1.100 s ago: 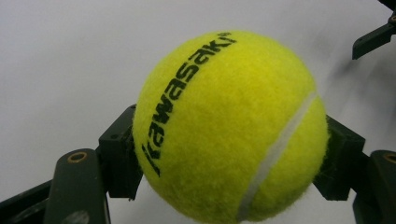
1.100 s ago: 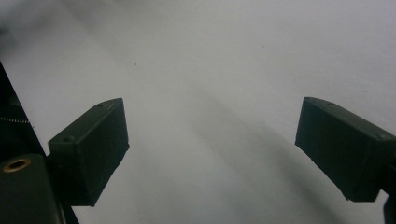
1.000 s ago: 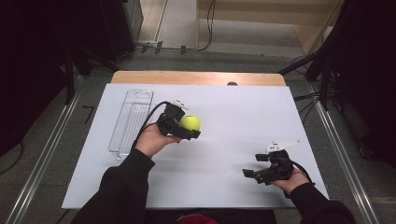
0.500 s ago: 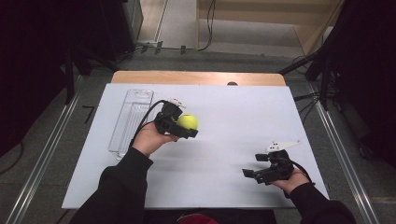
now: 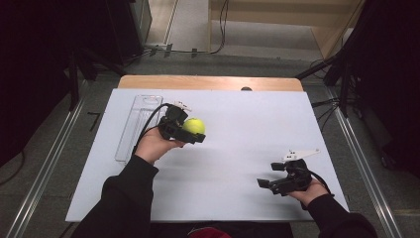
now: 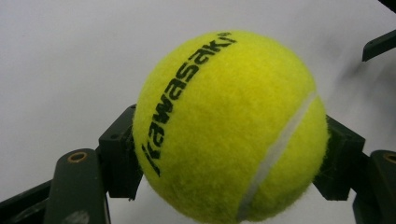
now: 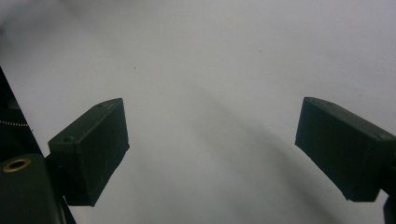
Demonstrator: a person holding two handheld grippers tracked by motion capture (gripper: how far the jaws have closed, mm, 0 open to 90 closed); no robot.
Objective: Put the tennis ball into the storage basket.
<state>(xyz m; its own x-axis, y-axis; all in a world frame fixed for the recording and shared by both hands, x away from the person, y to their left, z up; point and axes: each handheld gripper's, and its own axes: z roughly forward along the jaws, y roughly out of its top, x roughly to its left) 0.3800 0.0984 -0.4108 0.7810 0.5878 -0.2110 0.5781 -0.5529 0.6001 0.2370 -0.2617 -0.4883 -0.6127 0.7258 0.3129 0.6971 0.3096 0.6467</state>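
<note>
High view: left hand-held gripper clamped on a yellow tennis ball, held above the white table, just beside a clear tray. Right hand-held gripper near the table's front right.
Left gripper view: ball pinched between both jaws.
Right gripper view: jaws wide apart, nothing between.

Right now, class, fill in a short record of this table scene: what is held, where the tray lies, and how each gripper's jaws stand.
held thing: yellow tennis ball, marked KAWASAKI
left gripper: jaws shut on the ball, one on each side
right gripper: jaws open, nothing between them
clear tray: lies on the white table, beside the left hand
ball and table: ball looks lifted off the surface
</note>
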